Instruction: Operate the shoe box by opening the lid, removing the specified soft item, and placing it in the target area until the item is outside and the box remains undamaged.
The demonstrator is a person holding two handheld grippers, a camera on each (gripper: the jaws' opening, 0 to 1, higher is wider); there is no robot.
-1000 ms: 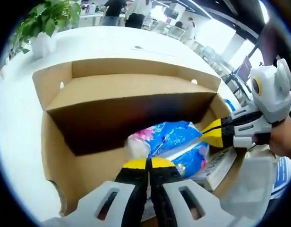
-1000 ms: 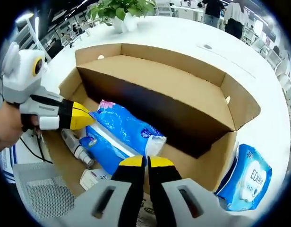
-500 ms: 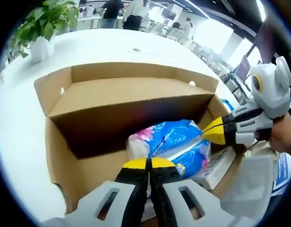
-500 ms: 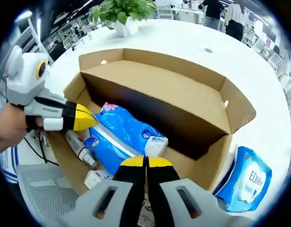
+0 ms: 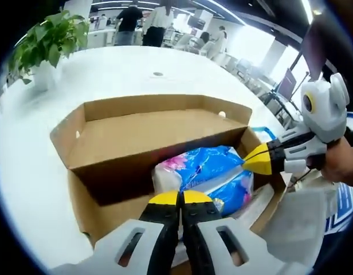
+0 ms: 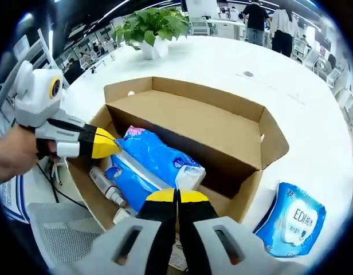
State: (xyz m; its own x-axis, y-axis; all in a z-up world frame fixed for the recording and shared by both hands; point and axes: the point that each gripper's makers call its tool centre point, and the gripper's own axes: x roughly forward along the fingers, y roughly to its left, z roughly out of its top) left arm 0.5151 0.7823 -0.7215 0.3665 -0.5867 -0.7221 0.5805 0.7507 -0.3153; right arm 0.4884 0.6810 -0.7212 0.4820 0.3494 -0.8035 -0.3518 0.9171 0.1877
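A brown cardboard shoe box (image 5: 165,106) (image 6: 222,123) stands open on the white table, its lid flap leaning over the inside. A soft blue pack with a pink end (image 5: 205,166) (image 6: 153,157) hangs lifted above the box's contents, held at both ends. My left gripper (image 5: 179,197) (image 6: 108,143) is shut on the pink and white end. My right gripper (image 6: 176,196) (image 5: 248,160) is shut on the other end, its yellow tips pinching the wrapper. A hand shows behind each gripper.
A small bottle (image 6: 108,186) and a flat white carton (image 5: 259,197) lie in the box bottom. Another blue wipes pack (image 6: 291,217) rests on the table beside the box. A potted plant (image 5: 44,46) (image 6: 150,28) stands at the far edge. A mesh chair (image 6: 50,229) is nearby.
Both grippers have risen and drawn back with the blue pack between them. The box looks smaller and lower in both views, and the pack sits higher relative to its walls.
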